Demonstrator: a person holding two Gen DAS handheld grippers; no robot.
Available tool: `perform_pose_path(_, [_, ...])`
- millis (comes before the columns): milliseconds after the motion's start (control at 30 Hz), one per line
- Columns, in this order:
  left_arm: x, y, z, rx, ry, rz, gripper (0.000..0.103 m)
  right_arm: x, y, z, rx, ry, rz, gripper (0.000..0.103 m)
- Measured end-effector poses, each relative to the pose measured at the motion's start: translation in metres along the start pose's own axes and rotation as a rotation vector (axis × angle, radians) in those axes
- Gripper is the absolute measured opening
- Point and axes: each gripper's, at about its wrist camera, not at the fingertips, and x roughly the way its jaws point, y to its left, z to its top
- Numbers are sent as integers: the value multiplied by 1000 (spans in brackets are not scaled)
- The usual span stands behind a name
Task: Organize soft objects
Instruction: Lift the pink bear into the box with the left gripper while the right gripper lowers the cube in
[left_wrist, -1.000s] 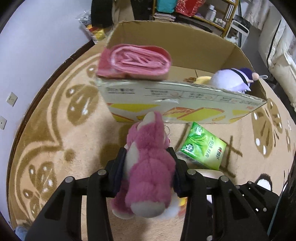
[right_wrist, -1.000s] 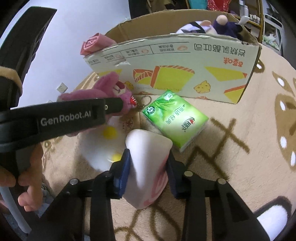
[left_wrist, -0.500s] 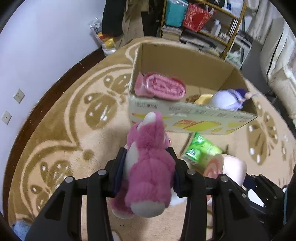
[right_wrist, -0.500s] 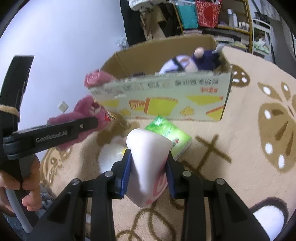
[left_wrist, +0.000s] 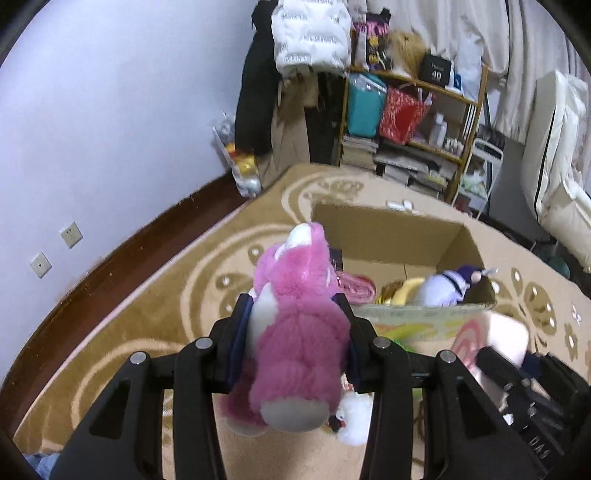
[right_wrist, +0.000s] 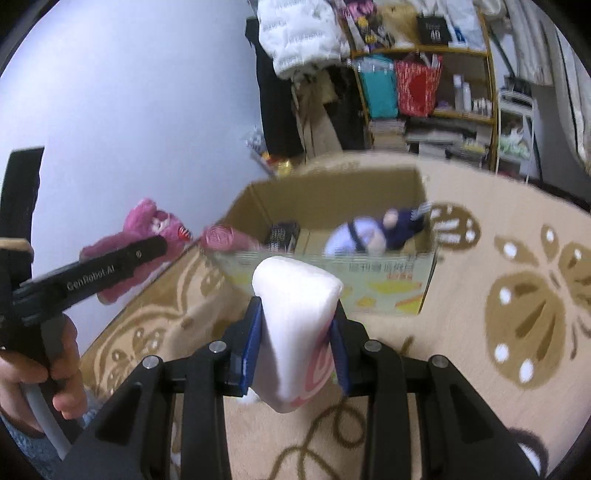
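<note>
My left gripper (left_wrist: 293, 332) is shut on a pink plush bear (left_wrist: 295, 325) and holds it in the air in front of the open cardboard box (left_wrist: 391, 236). The bear also shows in the right wrist view (right_wrist: 147, 236). My right gripper (right_wrist: 295, 332) is shut on a white soft cushion with a pink swirl (right_wrist: 295, 325), raised in front of the box (right_wrist: 332, 195). Inside the box lie a pink rolled towel (right_wrist: 221, 236), a purple and white plush doll (right_wrist: 373, 232) and a yellow soft item (left_wrist: 406, 288).
The box stands on a beige patterned rug (right_wrist: 517, 295). A small white plush (left_wrist: 354, 421) lies on the rug below my left gripper. A cluttered shelf (left_wrist: 413, 122) and hanging clothes stand behind the box. A purple wall (left_wrist: 110, 110) is at left.
Both grippers have risen with their loads and now look down into the box from higher up. The green tissue pack on the rug is now nearly hidden.
</note>
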Motion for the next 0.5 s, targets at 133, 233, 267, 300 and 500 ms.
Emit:
perform_pose_path(133, [-17,5,10,-21,-61,-7,41,-12,4,16,-8,-74,-2,36])
perform_pose_path(233, [-27,6,18,-18,-104,-4,41,-18,4,23,-18,-113,-12,36])
perform_pose_path(267, [-29,6,20,-11,-117,-1,41,-18,5,24,-19,-119,-14,36])
perform_pose_path(300, [-32,5,23,-5,-131,2,41,-19,4,27,-20,-127,-15,36])
perform_pose_path(500, [-46,3,38,-61,-197,-24,42,-20,0,37,-18,-171,-19,36])
